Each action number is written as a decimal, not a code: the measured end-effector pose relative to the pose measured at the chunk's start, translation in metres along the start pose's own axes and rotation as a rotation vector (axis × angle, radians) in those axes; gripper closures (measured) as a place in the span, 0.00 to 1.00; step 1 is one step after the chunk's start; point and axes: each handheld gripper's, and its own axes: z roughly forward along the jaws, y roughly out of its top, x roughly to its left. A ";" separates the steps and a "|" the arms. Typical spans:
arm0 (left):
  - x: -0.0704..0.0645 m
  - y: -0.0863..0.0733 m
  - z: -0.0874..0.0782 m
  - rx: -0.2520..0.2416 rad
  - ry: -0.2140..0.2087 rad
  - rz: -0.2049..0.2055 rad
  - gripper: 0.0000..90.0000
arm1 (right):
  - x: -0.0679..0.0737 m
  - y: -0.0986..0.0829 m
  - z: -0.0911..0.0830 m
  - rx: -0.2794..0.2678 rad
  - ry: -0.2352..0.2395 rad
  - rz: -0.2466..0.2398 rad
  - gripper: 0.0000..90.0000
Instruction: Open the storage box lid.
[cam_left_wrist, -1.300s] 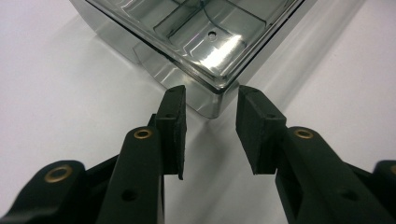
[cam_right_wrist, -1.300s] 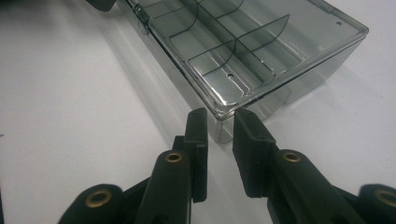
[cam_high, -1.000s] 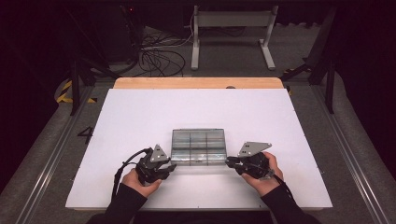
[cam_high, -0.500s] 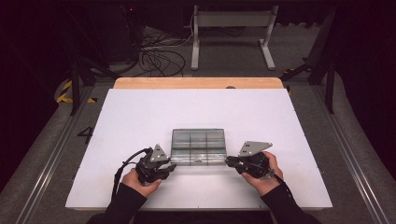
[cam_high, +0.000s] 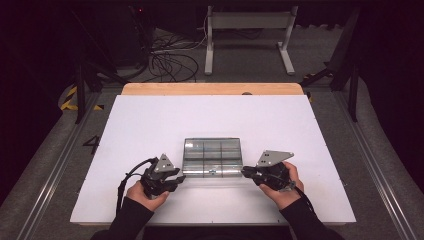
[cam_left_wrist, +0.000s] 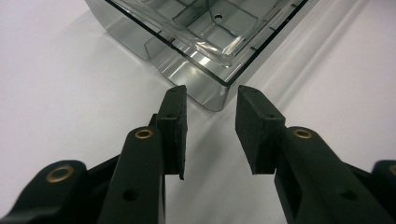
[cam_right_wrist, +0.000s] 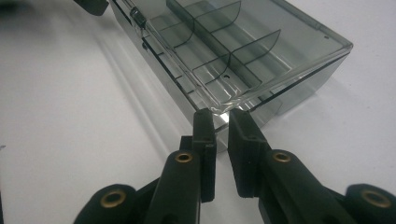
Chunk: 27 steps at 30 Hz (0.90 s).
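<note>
At the near edge of the white table (cam_high: 150, 120), two sleeved forearms come in, cut off by the bottom of the high view. The left gripper (cam_high: 176, 178) sits at about 7 o'clock from the table's middle, its jaws spread apart either side of a corner of the clear compartment box (cam_high: 212, 157), not touching it as far as the left gripper view shows. The right gripper (cam_high: 246, 172) sits at about 5 o'clock, its jaws nearly together with a narrow gap, tips at the box's corner; whether they pinch the rim is hard to tell. The box lies just near of centre, with dividers inside. Beyond the table at 12 o'clock, cables (cam_high: 170, 55) and a metal stand (cam_high: 247, 35) fade into darkness.
</note>
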 end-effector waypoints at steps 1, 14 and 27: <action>0.000 0.000 -0.001 -0.002 -0.005 0.000 0.72 | 0.000 0.000 -0.001 -0.004 -0.004 0.000 0.91; -0.002 0.004 -0.012 -0.079 -0.039 0.006 0.99 | -0.001 0.002 -0.003 -0.020 -0.005 0.003 0.91; -0.004 0.005 -0.011 -0.095 -0.009 0.018 0.99 | -0.001 0.002 -0.002 -0.015 -0.003 0.001 0.90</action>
